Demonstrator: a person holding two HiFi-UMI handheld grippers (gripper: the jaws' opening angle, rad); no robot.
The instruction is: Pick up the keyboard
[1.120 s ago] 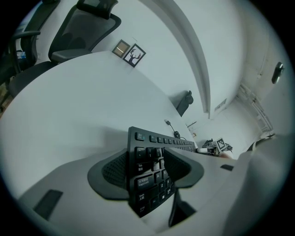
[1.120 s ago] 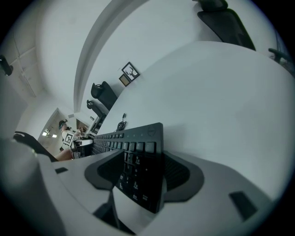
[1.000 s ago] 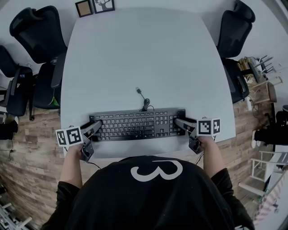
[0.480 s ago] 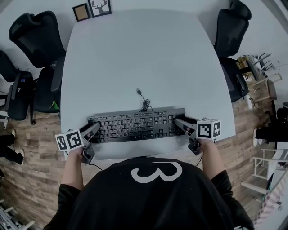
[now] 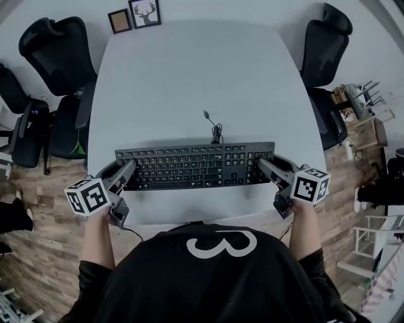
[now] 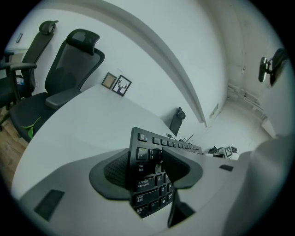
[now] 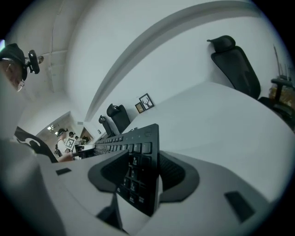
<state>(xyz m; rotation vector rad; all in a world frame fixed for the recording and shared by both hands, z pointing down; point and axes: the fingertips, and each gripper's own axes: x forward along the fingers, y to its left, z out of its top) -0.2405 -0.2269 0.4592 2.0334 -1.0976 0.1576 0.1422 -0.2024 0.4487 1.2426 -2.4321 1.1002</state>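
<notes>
A black keyboard (image 5: 196,165) hangs level above the near part of the white table (image 5: 202,76), carried by its two short ends. My left gripper (image 5: 126,171) is shut on the left end; in the left gripper view the pads press the keyboard (image 6: 146,184) from both faces of the left gripper (image 6: 148,162). My right gripper (image 5: 264,166) holds the right end. Its jaws are closing, with the keyboard (image 7: 137,177) clamped between them in the right gripper (image 7: 144,171) view. The keyboard's cable (image 5: 214,130) trails from its far edge onto the table.
Two small picture frames (image 5: 134,15) stand at the table's far left edge. Black office chairs stand at the far left (image 5: 53,44) and the far right (image 5: 328,38). Clutter lies on the wooden floor to the right (image 5: 363,94).
Both grippers have risen and carried the keyboard up off the table. It now looks larger and nearer to the head camera, and the cable has been drawn along with it.
</notes>
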